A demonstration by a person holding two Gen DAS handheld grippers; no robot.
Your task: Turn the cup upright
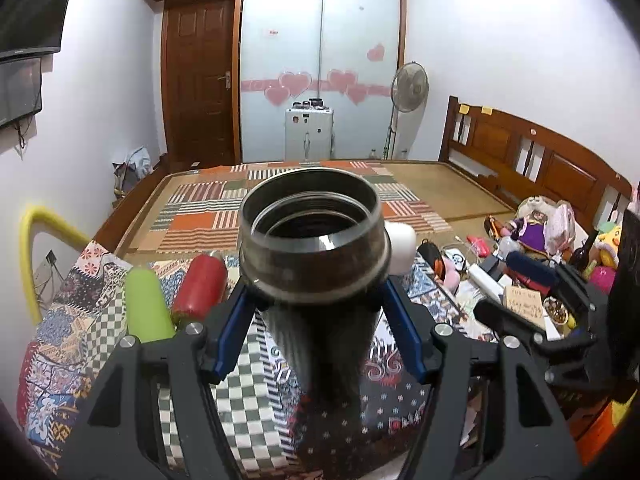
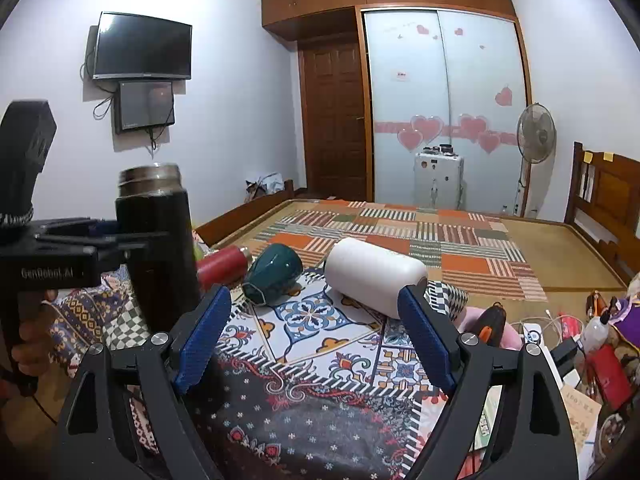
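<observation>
My left gripper [image 1: 316, 304] is shut on a black steel thermos cup [image 1: 316, 248] and holds it upright, open mouth up, above the patterned cloth. In the right wrist view the same cup [image 2: 156, 240] stands upright at the left, clamped by the left gripper [image 2: 120, 236]. My right gripper [image 2: 314, 328] is open and empty above the cloth. A white cup [image 2: 376, 276], a dark green cup [image 2: 274, 274] and a red cup [image 2: 222, 266] lie on their sides beyond it.
A light green cup [image 1: 146, 304] and the red cup [image 1: 202, 286] lie on the patterned cloth [image 1: 248, 392] to the left. Toys, bottles and boxes [image 1: 540, 256] crowd the right side. A glue gun [image 2: 490, 322] lies at the right. A striped mat [image 2: 400, 236] covers the bed behind.
</observation>
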